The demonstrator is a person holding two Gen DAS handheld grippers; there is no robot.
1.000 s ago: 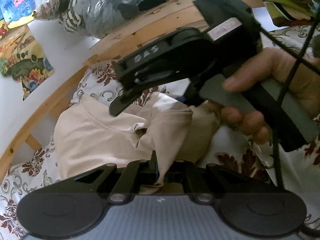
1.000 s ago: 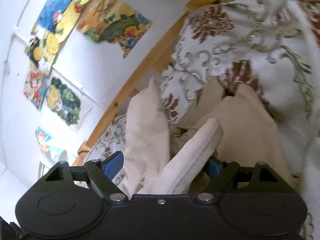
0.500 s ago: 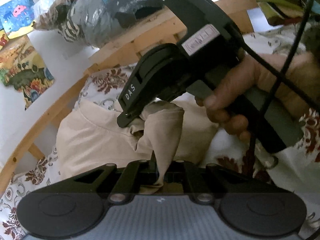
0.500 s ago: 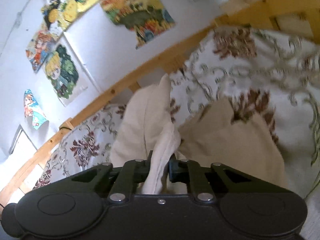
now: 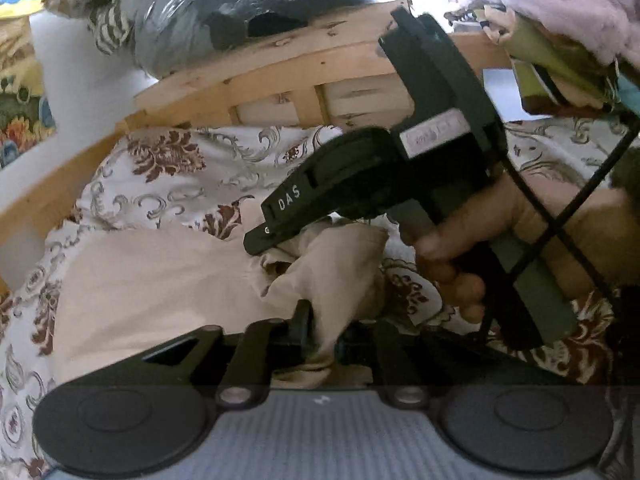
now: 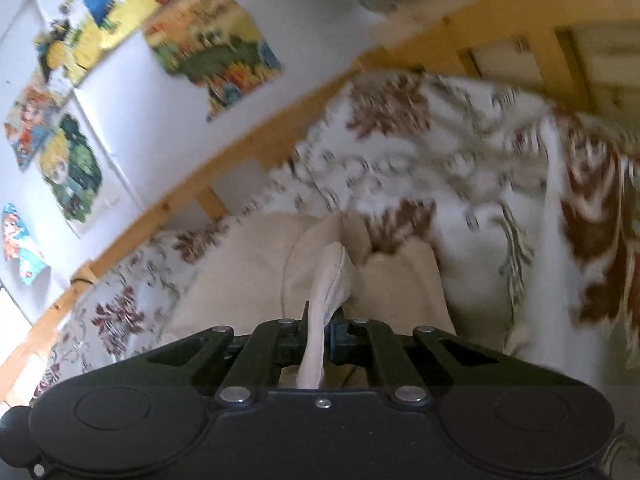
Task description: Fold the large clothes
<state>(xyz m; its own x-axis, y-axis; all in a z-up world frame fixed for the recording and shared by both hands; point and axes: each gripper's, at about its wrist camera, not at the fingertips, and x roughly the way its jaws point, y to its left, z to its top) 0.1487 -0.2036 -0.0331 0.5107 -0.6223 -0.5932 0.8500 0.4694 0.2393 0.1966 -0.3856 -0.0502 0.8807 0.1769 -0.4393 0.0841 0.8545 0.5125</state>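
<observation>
I'm working over a bed [image 5: 188, 168] with a floral cover, boxed in by a pale wooden frame [image 5: 280, 80], with bright posters [image 6: 224, 52] on the white wall beyond. The beige garment [image 5: 152, 280] lies crumpled on the cover, close under both tools.

I judge it to be soft, light cotton: it droops and creases freely, so it will sag from any pinch and drag its loose parts along. It is not fragile or slick. A seam or doubled edge looks like the best hold, since a single layer may slip out.

My right gripper [image 6: 320, 332] is clamped tight on a thick folded ridge of the cloth, which stands up between its fingers and runs forward onto the pile. In the left view that same tool, held in the person's hand [image 5: 480, 240], reaches down onto the bunched cloth.

My left gripper [image 5: 322, 334] has a fold of the same garment between its narrow jaws, which are opening; the pads seem to be easing off it.
</observation>
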